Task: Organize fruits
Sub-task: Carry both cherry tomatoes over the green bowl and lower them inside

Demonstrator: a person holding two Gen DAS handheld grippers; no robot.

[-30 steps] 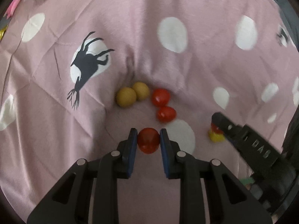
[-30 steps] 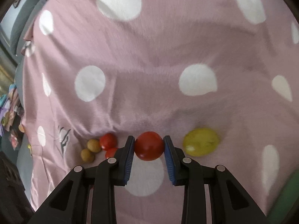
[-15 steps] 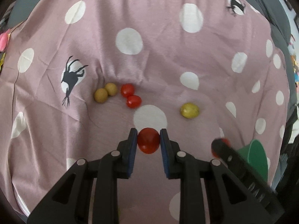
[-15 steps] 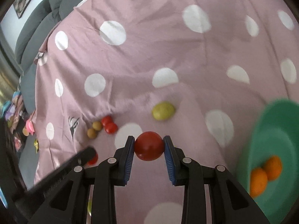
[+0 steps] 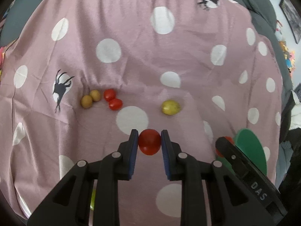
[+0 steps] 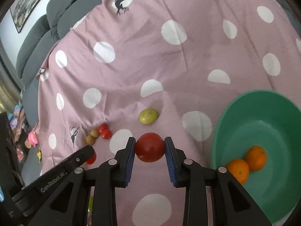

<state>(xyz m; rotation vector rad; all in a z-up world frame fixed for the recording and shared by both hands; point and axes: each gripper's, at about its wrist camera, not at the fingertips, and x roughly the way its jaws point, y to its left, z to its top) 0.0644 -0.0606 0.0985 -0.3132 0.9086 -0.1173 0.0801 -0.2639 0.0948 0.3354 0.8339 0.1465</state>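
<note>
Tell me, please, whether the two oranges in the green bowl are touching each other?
Touching: the right wrist view shows the two oranges pressed side by side, no gap, in the green bowl.

bedspread (image 5: 131, 37): pink, white-dotted | on it: brown fruits (image 5: 90, 98), red tomatoes (image 5: 112, 99), yellow fruit (image 5: 170, 107), green bowl (image 6: 244, 109)

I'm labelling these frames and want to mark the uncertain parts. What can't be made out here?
- Yellow-green object in the right wrist view: mostly behind the right gripper's black frame, so its identity is unclear.
- Green plastic bowl: its lower right is cut by the image edge, possibly hiding more than the two oranges.
- Small red tomato in the left gripper: half covered by a finger.
</note>
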